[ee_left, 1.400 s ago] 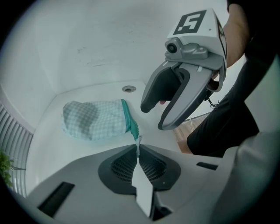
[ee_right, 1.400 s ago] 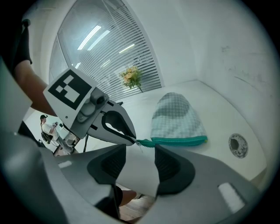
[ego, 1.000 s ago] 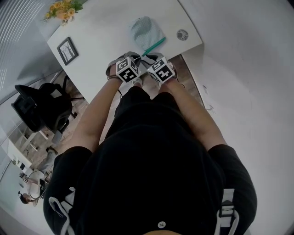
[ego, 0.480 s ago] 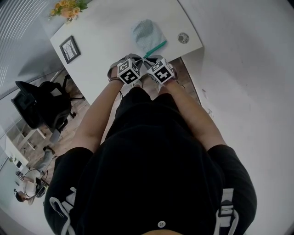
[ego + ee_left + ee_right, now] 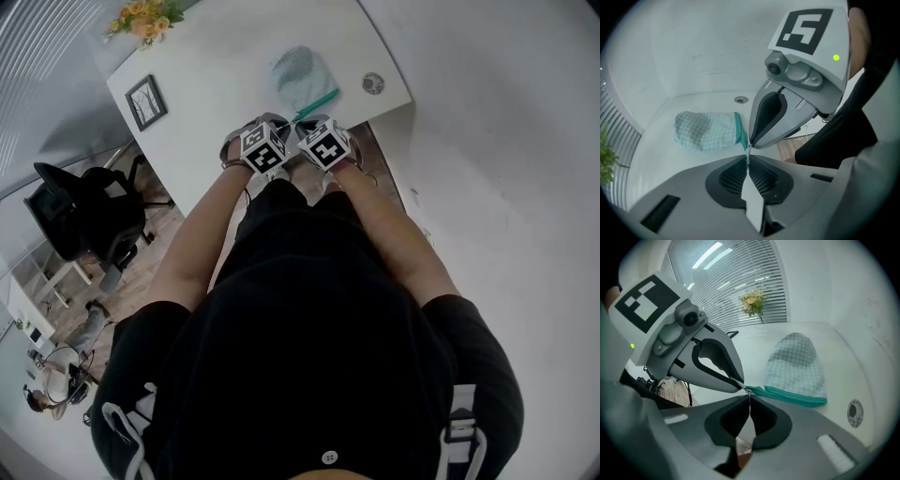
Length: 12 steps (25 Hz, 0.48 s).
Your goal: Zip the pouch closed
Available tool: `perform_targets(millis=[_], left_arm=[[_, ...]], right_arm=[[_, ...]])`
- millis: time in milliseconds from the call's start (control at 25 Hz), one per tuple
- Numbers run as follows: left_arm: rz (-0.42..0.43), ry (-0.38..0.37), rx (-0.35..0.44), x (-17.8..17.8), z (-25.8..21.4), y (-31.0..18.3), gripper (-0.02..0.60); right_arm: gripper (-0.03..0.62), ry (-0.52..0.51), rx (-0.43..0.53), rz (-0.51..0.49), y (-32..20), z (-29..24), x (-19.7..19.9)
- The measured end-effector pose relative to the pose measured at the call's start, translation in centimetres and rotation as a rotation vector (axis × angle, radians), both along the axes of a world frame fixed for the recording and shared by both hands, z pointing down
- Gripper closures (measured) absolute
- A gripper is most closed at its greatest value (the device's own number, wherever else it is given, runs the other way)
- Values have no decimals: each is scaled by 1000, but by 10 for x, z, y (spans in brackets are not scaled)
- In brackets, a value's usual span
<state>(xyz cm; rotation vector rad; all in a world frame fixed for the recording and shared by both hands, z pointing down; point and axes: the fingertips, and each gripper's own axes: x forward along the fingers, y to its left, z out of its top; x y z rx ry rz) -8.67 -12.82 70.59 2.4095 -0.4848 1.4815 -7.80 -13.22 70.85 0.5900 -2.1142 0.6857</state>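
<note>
A pale green checked pouch lies on the white table, its teal zipper running toward the near edge. Both grippers meet at the zipper's near end. My left gripper is shut on the pouch's corner beside the zipper. My right gripper has just closed, its pads pressed on the small metal zipper pull. The teal zipper stretches from there along the pouch. In the head view the marker cubes hide both sets of fingertips.
A framed picture and orange flowers stand at the table's left and far side. A round grommet sits right of the pouch. A black office chair stands on the floor to the left. The table's near edge lies right under the grippers.
Both grippers stay at the zipper's near end. The right marker cube has edged slightly closer to the left one, and the head view has shifted a little.
</note>
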Motion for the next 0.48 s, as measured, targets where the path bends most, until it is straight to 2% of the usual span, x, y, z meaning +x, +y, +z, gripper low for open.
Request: perform_targets(millis=[480], left_arm=[[-29,-8,-5,-7,1,-1,561]], right_arm=[[580,45,-12,35,-8,8,18]])
